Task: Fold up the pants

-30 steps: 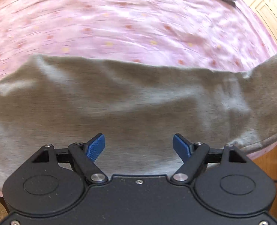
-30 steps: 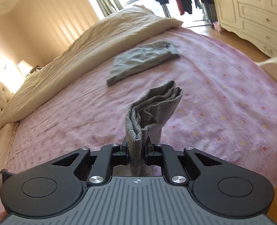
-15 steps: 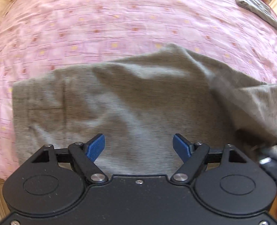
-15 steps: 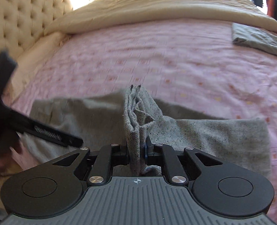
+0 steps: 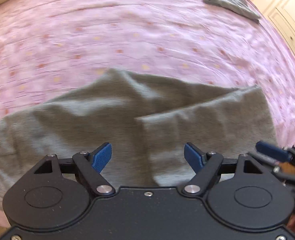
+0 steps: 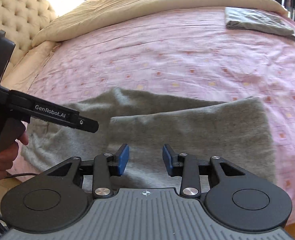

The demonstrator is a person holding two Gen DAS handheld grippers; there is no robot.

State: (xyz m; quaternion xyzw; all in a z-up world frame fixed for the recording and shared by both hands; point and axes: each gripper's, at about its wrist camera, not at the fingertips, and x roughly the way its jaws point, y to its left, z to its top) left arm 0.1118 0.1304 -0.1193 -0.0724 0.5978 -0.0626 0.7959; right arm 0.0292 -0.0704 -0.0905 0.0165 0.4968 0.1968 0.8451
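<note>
While hovering over grey pants (image 6: pixel 187 132) at lower centre of right wrist frame, right gripper (image 6: pixel 146 159) released, blue pads (image 6: pixel 122 159) apart, nothing between them; jaws just been opening, cloth dropped out. Pants flat on pink bedspread (image 6: pixel 167 64), near bed's front edge, one end folded over onto the rest, folded flap on right half, its edge running across mid-frame. Left gripper (image 6: pixel 81 123) seen at left of same frame as black bar pointing right over pants, held in a hand (image 6: pixel 5 150) at left edge.

Left wrist frame, blurry: left gripper (image 5: pixel 148 158) spread wide, blue pads (image 5: pixel 101 157) clear of cloth, empty, above pants (image 5: pixel 107 120) filling lower half. Folded flap at centre right, corner near middle. Right gripper's blue tip (image 5: pixel 271 153) at right edge, just beside flap. Whether tips touch fabric: cannot tell.

Second folded grey garment (image 6: pixel 257 23) at upper right, well apart from pants. Cream duvet (image 6: pixel 147 6) along top, tufted headboard (image 6: pixel 17 22) upper left. White cabinet doors (image 5: pixel 289 10) at upper right of left wrist frame.
</note>
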